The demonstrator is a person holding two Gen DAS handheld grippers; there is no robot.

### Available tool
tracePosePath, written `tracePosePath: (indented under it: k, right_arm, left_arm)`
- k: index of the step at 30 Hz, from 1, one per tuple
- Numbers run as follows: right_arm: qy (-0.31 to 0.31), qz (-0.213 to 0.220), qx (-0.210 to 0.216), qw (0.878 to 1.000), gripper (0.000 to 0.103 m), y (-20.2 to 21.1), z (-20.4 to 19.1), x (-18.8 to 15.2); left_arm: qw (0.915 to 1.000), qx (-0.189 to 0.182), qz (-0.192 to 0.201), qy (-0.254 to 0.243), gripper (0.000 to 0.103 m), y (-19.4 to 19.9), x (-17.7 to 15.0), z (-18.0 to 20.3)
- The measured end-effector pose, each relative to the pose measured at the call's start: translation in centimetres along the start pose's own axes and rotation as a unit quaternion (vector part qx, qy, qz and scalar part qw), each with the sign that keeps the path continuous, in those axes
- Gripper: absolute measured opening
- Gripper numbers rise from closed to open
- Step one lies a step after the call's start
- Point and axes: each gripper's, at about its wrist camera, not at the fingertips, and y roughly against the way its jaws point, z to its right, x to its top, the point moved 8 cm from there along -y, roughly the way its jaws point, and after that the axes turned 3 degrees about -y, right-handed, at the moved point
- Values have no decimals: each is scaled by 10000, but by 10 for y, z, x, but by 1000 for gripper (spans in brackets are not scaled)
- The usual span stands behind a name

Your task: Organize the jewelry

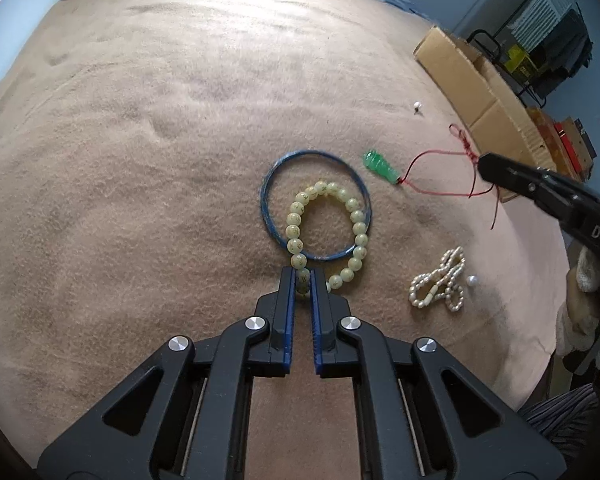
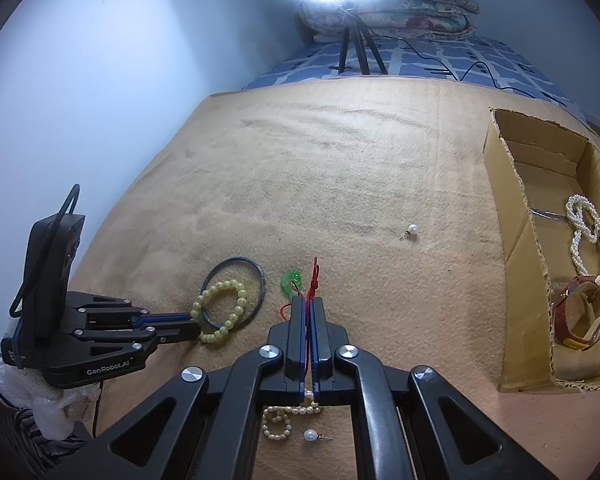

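A pale green bead bracelet [image 1: 358,216] lies on the tan blanket, overlapping a thin blue bangle [image 1: 276,168]. My left gripper [image 1: 303,274] is shut on one bead at the bracelet's near end. To the right lies a green pendant [image 1: 380,166] on a red cord [image 1: 424,156]. In the right wrist view my right gripper [image 2: 308,300] is shut on the red cord [image 2: 314,276], just beside the green pendant [image 2: 290,280]. That view also has the left gripper [image 2: 198,326] at the bead bracelet [image 2: 240,300] and blue bangle [image 2: 236,259].
An open cardboard box [image 2: 512,208] at the right holds a pearl necklace [image 2: 584,232] and a brown-strapped watch [image 2: 576,316]. On the blanket lie a pearl strand [image 1: 440,284] and two pearl earrings [image 1: 472,280] [image 1: 417,106]. A lamp tripod [image 2: 354,48] stands at the far end.
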Motion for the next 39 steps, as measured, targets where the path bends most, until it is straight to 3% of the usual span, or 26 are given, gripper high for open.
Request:
tracePosePath:
  k: [8,12,16,27,39]
  right_arm:
    - [41,71,-50,10000,0,6,2,3]
    - [-7,153,-48,9999,0,12,6,9]
    - [-71,295,38,9995,0,23,7,17]
    - [-8,593,300,9978,0,52,-7,30]
    - [-176,1260,477,9907,0,119,5,51]
  left_arm:
    - [9997,-8,-115,200,5,7,-14,-12]
    - [9995,134,144,237,5,22,-8,-20]
    - [9982,-4,456,396,5,40,7,-22]
    - [9946,-322,942,287,5,73,33,4]
    - [9895,-802,1191,192,5,89,58,47]
